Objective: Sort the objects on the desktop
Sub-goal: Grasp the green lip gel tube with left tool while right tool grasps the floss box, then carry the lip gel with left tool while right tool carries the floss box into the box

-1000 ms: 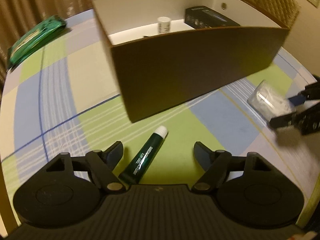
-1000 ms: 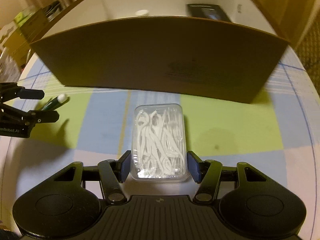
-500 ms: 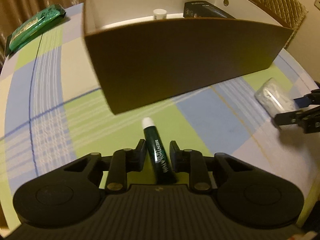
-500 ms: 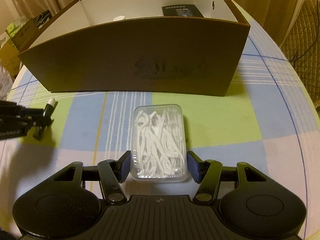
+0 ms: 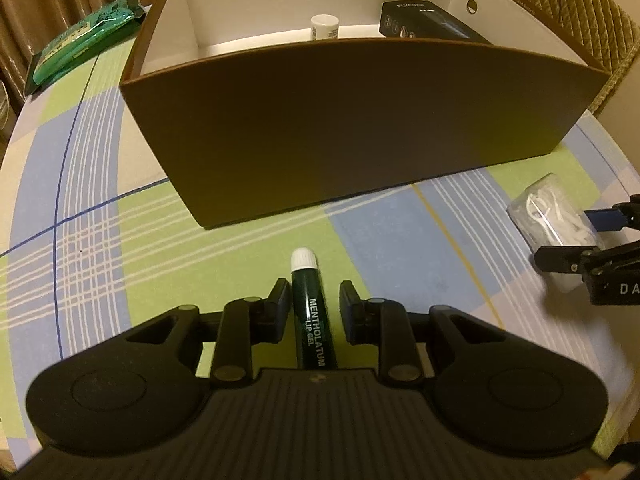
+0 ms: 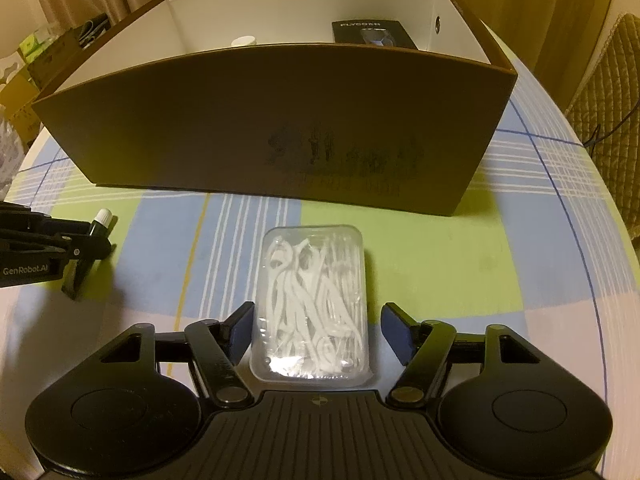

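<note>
- The table, under a checked green and blue cloth, carries everything
- The brown cardboard box stands open-topped at the far side; in my judgement it is the sorting bin
- A green packet lies on the cloth left of the box, well apart from both claws
- A black carton already lies inside the box
- The right gripper has just been opening: its jaws stand apart on either side of the clear floss-pick case, with a gap on each side. The case rests flat on the cloth in front of the box
- The left gripper has just been closing and looks clamped on the lip gel tube, white cap pointing at the box wall, low over the cloth
- A small white bottle stands inside the box
- Step in hand: picking up the tube. Next it must rise clear of the box's near wall, go over the rim and be let go inside; the case needs a fresh grip
</note>
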A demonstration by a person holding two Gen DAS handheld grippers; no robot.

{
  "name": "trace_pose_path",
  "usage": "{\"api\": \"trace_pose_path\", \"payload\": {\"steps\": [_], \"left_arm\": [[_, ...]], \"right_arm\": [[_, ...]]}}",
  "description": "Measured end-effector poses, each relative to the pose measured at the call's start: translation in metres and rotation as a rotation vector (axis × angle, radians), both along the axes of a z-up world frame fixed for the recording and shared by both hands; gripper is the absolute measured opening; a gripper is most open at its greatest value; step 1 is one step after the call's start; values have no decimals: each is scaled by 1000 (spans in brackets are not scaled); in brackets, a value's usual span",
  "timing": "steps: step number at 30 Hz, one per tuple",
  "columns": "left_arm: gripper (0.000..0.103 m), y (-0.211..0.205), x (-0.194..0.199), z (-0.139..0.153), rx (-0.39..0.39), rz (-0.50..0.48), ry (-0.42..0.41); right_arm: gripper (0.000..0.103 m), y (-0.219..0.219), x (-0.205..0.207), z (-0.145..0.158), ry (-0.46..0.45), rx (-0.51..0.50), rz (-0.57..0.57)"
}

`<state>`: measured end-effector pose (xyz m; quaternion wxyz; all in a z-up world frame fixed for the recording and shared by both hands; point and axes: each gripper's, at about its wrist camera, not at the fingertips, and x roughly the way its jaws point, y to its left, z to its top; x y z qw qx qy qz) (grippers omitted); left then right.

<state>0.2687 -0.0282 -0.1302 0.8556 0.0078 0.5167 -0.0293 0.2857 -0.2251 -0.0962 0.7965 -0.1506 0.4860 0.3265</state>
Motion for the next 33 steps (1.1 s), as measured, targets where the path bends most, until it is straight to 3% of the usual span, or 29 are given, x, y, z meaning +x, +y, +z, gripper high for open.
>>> {"api": "trace_pose_path", "payload": {"steps": [3,27,28,30,33], "left_arm": [[13,-2,-1,1,-1,1,-3],[12,-2,-36,19,4,77,-17],[12,-3,-37,21,4,79,-20],[12,-2,-39,24,4,83,-29],[12,-4,-41,29,3,87,-39]], "right_arm": [[66,-2,0,1,2,4,1],[67,8,11,-3,-41,1,81],[66,9,11,-4,-43,-2,89],[55,12,9,-5,-54,-15,105],[54,13,6,-4,-52,-26,134]]}}
